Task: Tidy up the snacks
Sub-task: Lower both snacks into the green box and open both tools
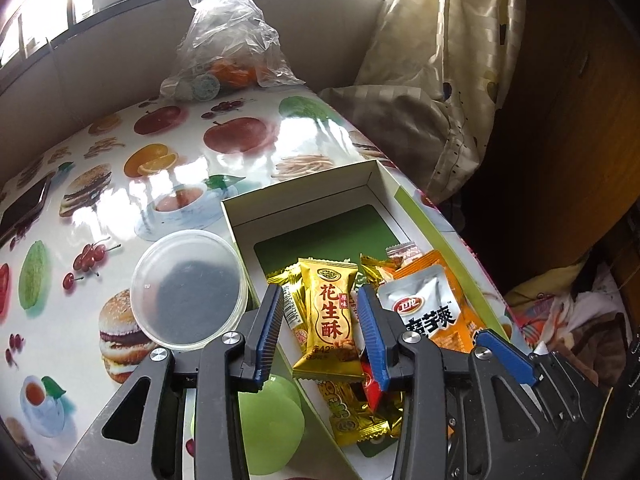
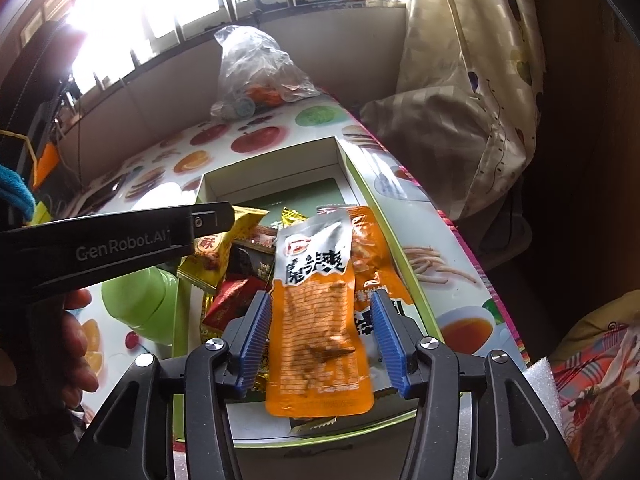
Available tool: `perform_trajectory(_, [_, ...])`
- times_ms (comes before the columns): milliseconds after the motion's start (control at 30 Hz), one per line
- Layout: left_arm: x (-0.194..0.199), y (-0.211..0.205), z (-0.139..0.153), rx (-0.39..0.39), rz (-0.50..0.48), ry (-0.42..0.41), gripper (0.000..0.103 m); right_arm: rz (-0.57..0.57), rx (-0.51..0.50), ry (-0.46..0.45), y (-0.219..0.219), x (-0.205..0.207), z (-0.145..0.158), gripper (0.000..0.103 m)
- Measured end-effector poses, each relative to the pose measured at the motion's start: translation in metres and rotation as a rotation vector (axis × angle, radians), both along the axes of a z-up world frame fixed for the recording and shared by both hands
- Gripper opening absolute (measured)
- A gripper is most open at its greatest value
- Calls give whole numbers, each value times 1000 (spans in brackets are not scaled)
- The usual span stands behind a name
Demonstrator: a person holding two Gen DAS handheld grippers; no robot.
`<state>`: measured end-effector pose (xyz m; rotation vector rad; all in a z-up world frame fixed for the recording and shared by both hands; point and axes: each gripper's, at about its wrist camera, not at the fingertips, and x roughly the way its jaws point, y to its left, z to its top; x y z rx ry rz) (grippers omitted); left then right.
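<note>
A white cardboard box (image 1: 308,188) with a green floor holds several snack packets. My left gripper (image 1: 322,304) is open, its blue fingers either side of a gold peanut-crisp packet (image 1: 330,316) that lies on the pile. An orange and silver pouch (image 1: 430,308) lies to its right. In the right wrist view my right gripper (image 2: 320,320) is open, with the orange pouch (image 2: 316,320) between its fingers over the box (image 2: 276,160). The left gripper (image 2: 120,236) reaches in from the left over the gold packet (image 2: 216,248).
A clear round plastic lid (image 1: 188,288) and a green bowl (image 1: 268,424) sit left of the box on the fruit-print tablecloth (image 1: 120,160). A clear bag with oranges (image 1: 228,44) stands at the far end. A phone (image 1: 24,208) lies at left. Curtain and bedding lie right.
</note>
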<state>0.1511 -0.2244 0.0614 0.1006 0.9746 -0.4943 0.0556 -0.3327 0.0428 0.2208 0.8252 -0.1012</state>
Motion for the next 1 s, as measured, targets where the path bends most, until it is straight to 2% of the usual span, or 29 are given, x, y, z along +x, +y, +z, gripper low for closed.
perform_trajectory(667, [-27, 18, 20, -20, 23, -53, 40, -9, -51, -50, 10, -16, 12, 57])
perform_trajectory(833, [-43, 30, 29, -12, 48, -113, 40, -19, -55, -66, 11, -23, 18, 58])
perform_trajectory(1000, [-59, 43, 34, -7, 55, -140, 40, -12, -65, -85, 19, -32, 25, 58])
